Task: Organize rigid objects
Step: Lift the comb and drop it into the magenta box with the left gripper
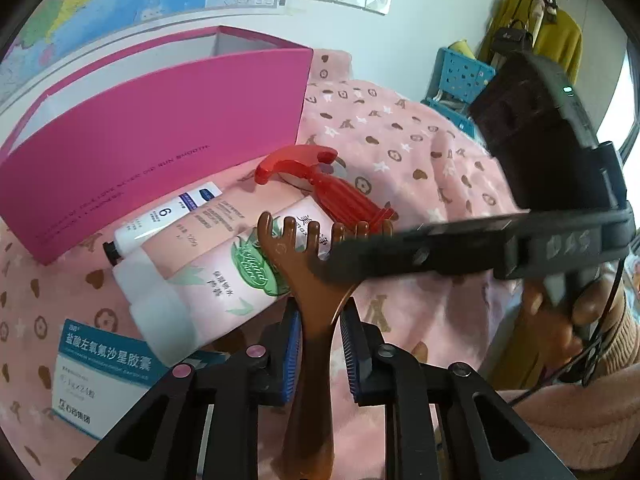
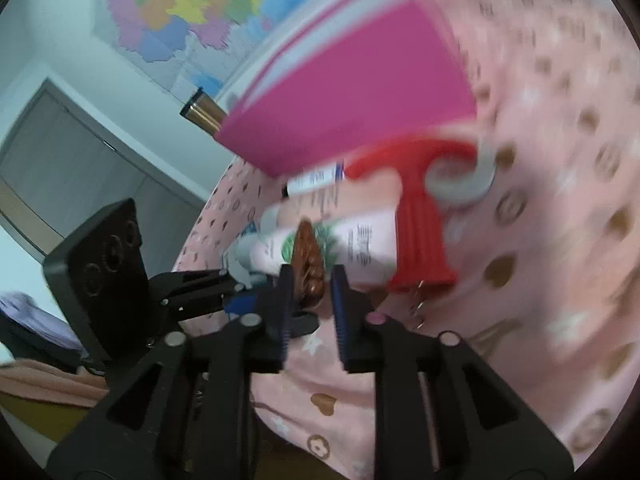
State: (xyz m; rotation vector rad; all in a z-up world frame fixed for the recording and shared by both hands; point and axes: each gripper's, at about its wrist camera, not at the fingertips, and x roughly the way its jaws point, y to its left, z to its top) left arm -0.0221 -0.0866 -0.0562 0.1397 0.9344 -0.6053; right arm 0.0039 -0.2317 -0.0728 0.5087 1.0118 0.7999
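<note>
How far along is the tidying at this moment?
Early stage. Nothing visibly sits in the pink box yet. In hand: the left gripper is shut on the brown back scratcher. Left on the blanket: red tool, two tubes, medicine box. Right gripper holds nothing.

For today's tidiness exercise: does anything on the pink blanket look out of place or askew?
Yes. The tubes, the red pizza cutter and the medicine box lie jumbled outside the pink box, overlapping at odd angles. The left gripper holds the brown back scratcher above them.
</note>
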